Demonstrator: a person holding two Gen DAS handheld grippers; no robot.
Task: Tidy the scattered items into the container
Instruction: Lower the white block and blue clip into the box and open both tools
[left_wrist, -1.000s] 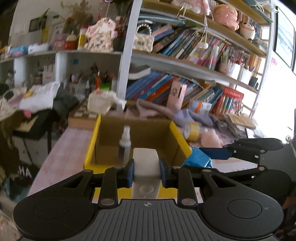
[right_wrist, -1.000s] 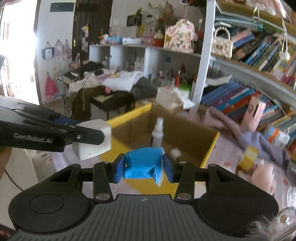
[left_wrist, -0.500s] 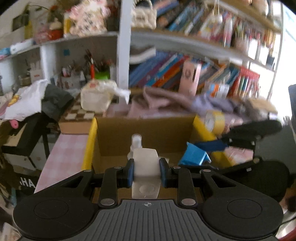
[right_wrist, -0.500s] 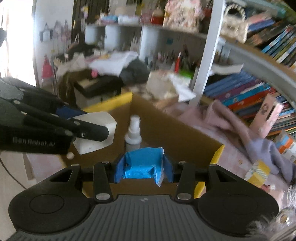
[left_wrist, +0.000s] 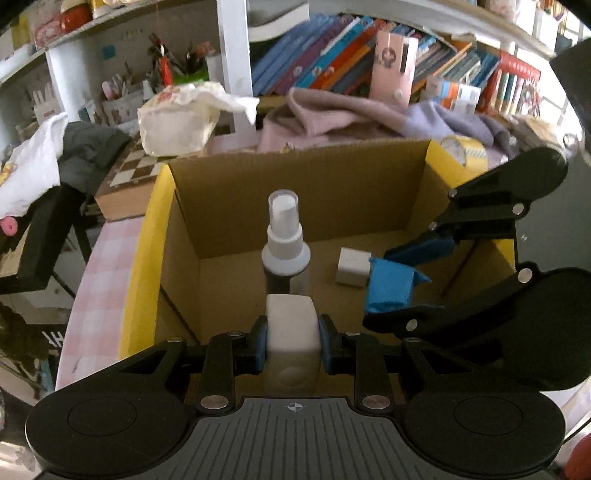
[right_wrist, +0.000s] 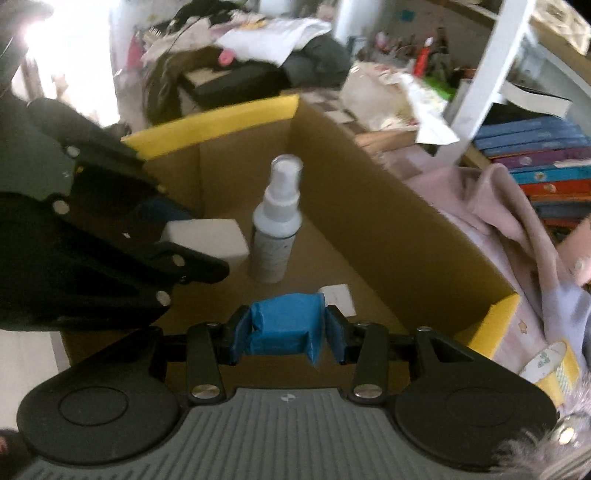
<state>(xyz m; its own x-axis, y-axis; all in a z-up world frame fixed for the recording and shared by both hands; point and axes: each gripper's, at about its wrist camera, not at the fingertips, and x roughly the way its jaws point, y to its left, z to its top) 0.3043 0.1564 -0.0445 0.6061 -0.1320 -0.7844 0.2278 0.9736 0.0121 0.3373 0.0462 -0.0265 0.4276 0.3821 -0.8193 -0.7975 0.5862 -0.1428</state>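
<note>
Holding a white block (left_wrist: 291, 325) tight, the left gripper (left_wrist: 291, 341) hangs over the cardboard box (left_wrist: 295, 184). The right gripper (right_wrist: 288, 330) squeezes a blue packet (right_wrist: 286, 328) above the box floor. A spray bottle (left_wrist: 283, 243) stands upright inside.

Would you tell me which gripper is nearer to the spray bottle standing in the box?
Left. The left gripper, holding a white block, is right beside the spray bottle; the right gripper, holding a blue packet, sits further back.

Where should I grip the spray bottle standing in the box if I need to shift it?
Take the spray bottle around its white collar below the cap, coming from above. It stands upright, and the cardboard box walls block a low sideways approach.
</note>
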